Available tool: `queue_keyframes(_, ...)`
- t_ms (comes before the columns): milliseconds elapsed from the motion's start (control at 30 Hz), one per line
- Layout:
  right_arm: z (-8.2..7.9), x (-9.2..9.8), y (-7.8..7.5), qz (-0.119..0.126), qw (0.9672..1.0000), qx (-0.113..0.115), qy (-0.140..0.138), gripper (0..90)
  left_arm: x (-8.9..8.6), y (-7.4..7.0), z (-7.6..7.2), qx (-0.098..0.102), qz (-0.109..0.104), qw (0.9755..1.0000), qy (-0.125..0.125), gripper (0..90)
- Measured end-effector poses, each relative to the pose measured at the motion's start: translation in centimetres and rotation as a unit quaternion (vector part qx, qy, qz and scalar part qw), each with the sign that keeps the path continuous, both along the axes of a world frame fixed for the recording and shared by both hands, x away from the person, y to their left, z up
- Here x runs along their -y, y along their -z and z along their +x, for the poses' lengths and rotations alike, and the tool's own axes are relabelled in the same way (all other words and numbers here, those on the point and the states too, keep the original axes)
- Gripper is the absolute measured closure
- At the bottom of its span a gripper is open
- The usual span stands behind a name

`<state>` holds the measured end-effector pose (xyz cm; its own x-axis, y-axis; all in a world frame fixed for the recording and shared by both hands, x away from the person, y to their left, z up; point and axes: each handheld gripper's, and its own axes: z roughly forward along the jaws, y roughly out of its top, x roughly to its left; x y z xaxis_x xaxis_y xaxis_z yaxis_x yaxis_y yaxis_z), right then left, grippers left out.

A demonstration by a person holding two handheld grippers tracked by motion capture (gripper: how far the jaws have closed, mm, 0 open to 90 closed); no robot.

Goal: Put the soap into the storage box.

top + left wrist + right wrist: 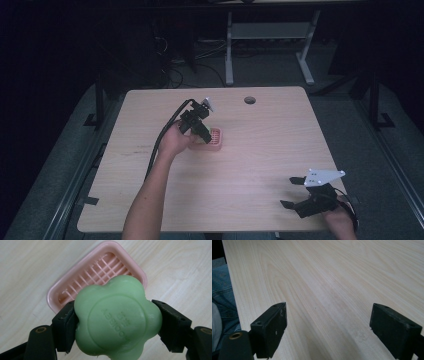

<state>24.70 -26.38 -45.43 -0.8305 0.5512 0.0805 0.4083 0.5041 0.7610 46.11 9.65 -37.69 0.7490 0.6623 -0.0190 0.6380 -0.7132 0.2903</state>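
- Dim room, desk legs and cables at the back; work happens on a light wood table (260, 165) with a grommet hole (249, 100) near the far edge.
- Left gripper (113, 322) has its jaws closed onto a green soap bar (116, 320), flower-shaped, pinched from both sides.
- Soap hangs just above the pink soap dish (62, 293). From the left gripper view it overlaps the dish's near end; can't tell if it touches yet.
- Dish sits flat on the table, left of centre in the high view, grid insert visible, nothing in it.
- Right gripper (328, 325) is parked near the front right corner of the table, jaws spread wide, holding nothing, bare wood between them.
- Progress, my read: pick-up done, carry to the dish about done. Left to do: lower the soap into the tray, open the jaws, back out.
- Writing: raised lettering stamped on the soap's round face, upside down to the camera. Looks like a short word or two, but too soft to read reliably.
- No other labels or brands visible.
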Motion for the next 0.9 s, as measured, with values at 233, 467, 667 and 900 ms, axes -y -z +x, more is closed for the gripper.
queue_keyframes(233, 0.0, 0.0, 0.0, 0.001, 1.0000, -0.002, 0.004, 13.8, 0.7, 0.0, 0.6, -0.002, -0.003, 1.0000, -0.002, 26.5)
queue_keyframes(467, 0.0, -0.1, 0.1, 0.000, 1.0000, -0.001, -0.001, 13.7, 1.0, 0.5, 1.3, -0.007, -0.003, 0.9999, -0.010, 26.5)
queue_keyframes(667, 0.1, -0.2, 0.2, -0.004, 1.0000, -0.001, -0.001, 13.8, 0.9, 1.2, 1.7, -0.015, 0.000, 0.9997, -0.019, 26.5)
queue_keyframes(900, 0.1, -0.3, 0.2, -0.006, 1.0000, -0.003, -0.002, 13.8, 0.8, 2.0, 2.6, -0.021, -0.003, 0.9990, -0.040, 26.5)
